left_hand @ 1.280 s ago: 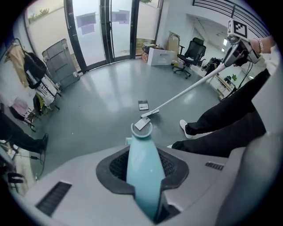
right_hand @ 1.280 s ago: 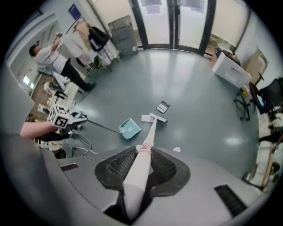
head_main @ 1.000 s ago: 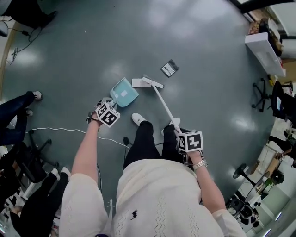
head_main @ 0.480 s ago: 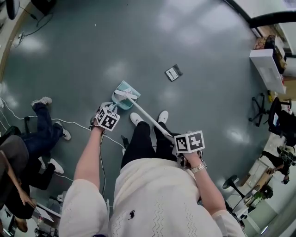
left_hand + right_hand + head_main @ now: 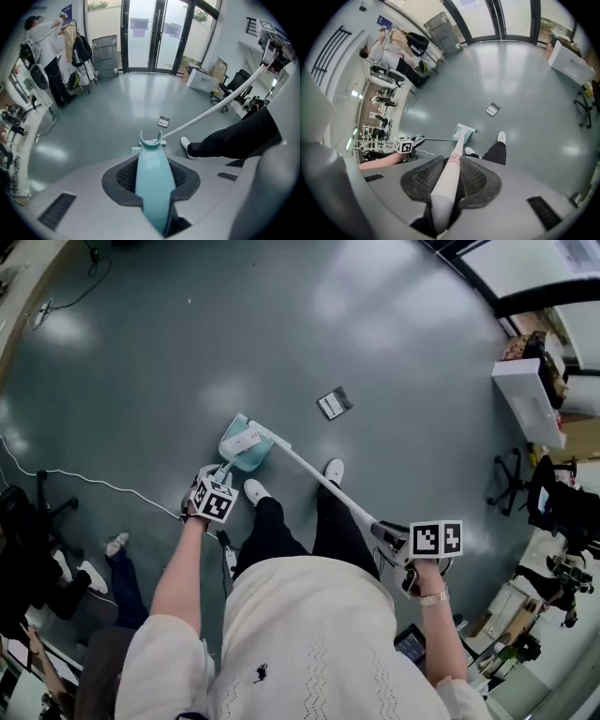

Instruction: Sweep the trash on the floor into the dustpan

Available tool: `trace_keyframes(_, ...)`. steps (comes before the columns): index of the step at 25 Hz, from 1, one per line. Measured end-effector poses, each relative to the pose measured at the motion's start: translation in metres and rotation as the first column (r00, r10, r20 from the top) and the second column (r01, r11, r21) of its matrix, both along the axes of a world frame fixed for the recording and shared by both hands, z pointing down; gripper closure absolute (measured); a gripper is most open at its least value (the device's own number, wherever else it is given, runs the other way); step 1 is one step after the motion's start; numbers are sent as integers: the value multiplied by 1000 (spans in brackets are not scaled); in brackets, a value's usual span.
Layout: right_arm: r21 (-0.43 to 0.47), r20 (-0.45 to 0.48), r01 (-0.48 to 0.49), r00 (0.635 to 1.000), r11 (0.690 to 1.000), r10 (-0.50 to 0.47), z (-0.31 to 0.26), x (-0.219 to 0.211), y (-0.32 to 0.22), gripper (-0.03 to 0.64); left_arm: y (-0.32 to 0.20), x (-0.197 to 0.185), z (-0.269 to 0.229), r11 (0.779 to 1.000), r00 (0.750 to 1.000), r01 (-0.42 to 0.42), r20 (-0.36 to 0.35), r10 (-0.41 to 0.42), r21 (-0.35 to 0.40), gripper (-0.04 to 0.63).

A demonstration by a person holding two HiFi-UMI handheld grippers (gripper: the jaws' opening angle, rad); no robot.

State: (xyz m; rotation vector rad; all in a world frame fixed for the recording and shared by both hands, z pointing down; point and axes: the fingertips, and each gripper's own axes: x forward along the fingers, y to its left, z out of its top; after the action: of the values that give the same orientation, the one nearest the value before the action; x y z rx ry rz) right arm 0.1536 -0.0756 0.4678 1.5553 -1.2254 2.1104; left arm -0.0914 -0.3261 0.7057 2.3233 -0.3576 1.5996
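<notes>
My left gripper (image 5: 212, 497) is shut on the light blue dustpan handle (image 5: 152, 180). The dustpan (image 5: 243, 446) rests on the grey floor just ahead of my left foot. The right gripper (image 5: 419, 554) is shut on the white broom handle (image 5: 446, 180). The long stick (image 5: 319, 479) slants up-left, and the white broom head (image 5: 259, 436) lies across the dustpan mouth. A dark flat packet (image 5: 333, 403) lies on the floor beyond, to the right of the dustpan; it also shows as the packet (image 5: 163, 122) and the packet (image 5: 492, 109).
White cable (image 5: 84, 484) snakes over the floor at left. A seated person's legs and shoes (image 5: 112, 549) are at lower left. White cabinet (image 5: 530, 399) and office chairs (image 5: 511, 479) stand at right. Glass doors (image 5: 154, 37) are at the far wall.
The broom head has swept left into the dustpan over the white paper, which no longer shows on the floor. My right gripper moved right and down. The view shifted; the dark packet stays put.
</notes>
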Motion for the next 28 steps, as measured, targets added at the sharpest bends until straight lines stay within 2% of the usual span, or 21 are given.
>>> trace_keyframes(3, 11, -61, -51, 997, 999, 52, -7, 67, 22, 495, 22, 28, -9, 1000, 1000, 7, -10, -7, 5, 502)
trace_keyframes(7, 6, -161, -72, 984, 997, 72, 6, 171, 40, 495, 52, 77, -15, 1000, 1000, 19, -4, -19, 18, 502)
trace_keyframes(11, -28, -273, -42, 961, 999, 33, 33, 275, 45, 495, 72, 130, -10, 999, 1000, -16, 14, 16, 29, 502)
trace_keyframes(14, -62, -336, -12, 942, 998, -9, 58, 351, 53, 495, 86, 174, 1, 1000, 999, 7, 40, -8, 13, 502)
trace_keyframes(17, -91, -389, -12, 921, 996, -25, 82, 404, 58, 495, 80, 216, 7, 1000, 998, 23, 60, -23, 15, 502)
trace_keyframes(20, -155, -438, 43, 892, 987, -108, 101, 422, 67, 495, 72, 247, 9, 1000, 999, -1, 50, 1, 8, 502)
trace_keyframes(24, -224, -441, 161, 863, 961, -248, 115, 405, 69, 495, 64, 279, 12, 997, 996, -74, 40, 75, -10, 502)
trace_keyframes(28, -205, -417, 166, 877, 965, -239, 119, 370, 62, 495, 50, 305, 19, 984, 983, -177, 45, 178, -20, 502)
